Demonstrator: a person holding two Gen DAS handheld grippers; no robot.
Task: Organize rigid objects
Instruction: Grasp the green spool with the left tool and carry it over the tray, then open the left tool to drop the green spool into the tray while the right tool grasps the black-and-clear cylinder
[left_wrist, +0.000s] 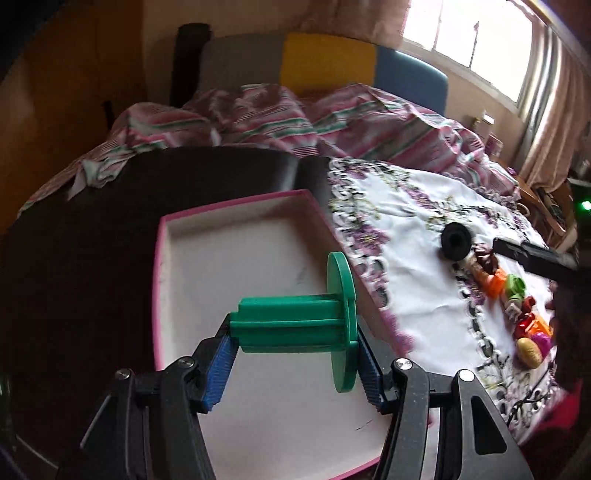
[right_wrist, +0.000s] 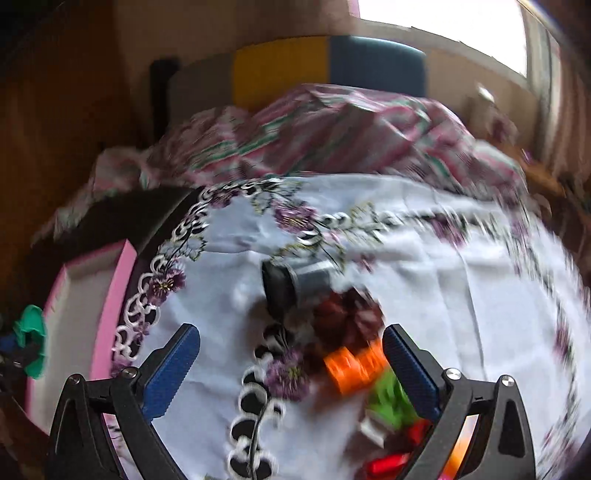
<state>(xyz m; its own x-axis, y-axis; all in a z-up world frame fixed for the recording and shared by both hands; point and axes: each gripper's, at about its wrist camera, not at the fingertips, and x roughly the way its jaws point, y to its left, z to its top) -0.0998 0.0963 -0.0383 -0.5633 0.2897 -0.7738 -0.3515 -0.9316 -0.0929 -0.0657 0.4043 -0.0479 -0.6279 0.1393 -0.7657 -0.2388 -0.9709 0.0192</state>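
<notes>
My left gripper (left_wrist: 295, 343) is shut on a green plastic spool (left_wrist: 295, 321), held sideways above the pink-rimmed white box (left_wrist: 236, 258). The spool (right_wrist: 31, 343) and box (right_wrist: 110, 306) also show at the left edge of the right wrist view. My right gripper (right_wrist: 291, 354) is open and empty above the flowered white cloth (right_wrist: 443, 295). Below and ahead of it lie a black and grey spool (right_wrist: 291, 284), a dark brown piece (right_wrist: 347, 321), an orange piece (right_wrist: 354, 365) and a green piece (right_wrist: 388, 402). The row of small toys (left_wrist: 517, 306) shows in the left wrist view too.
The box sits on a dark surface (left_wrist: 74, 277) left of the cloth. A rumpled pink striped bedsheet (left_wrist: 295, 122) lies behind. A headboard with yellow (left_wrist: 328, 62) and blue panels stands at the back. A window (left_wrist: 472, 40) is at the upper right.
</notes>
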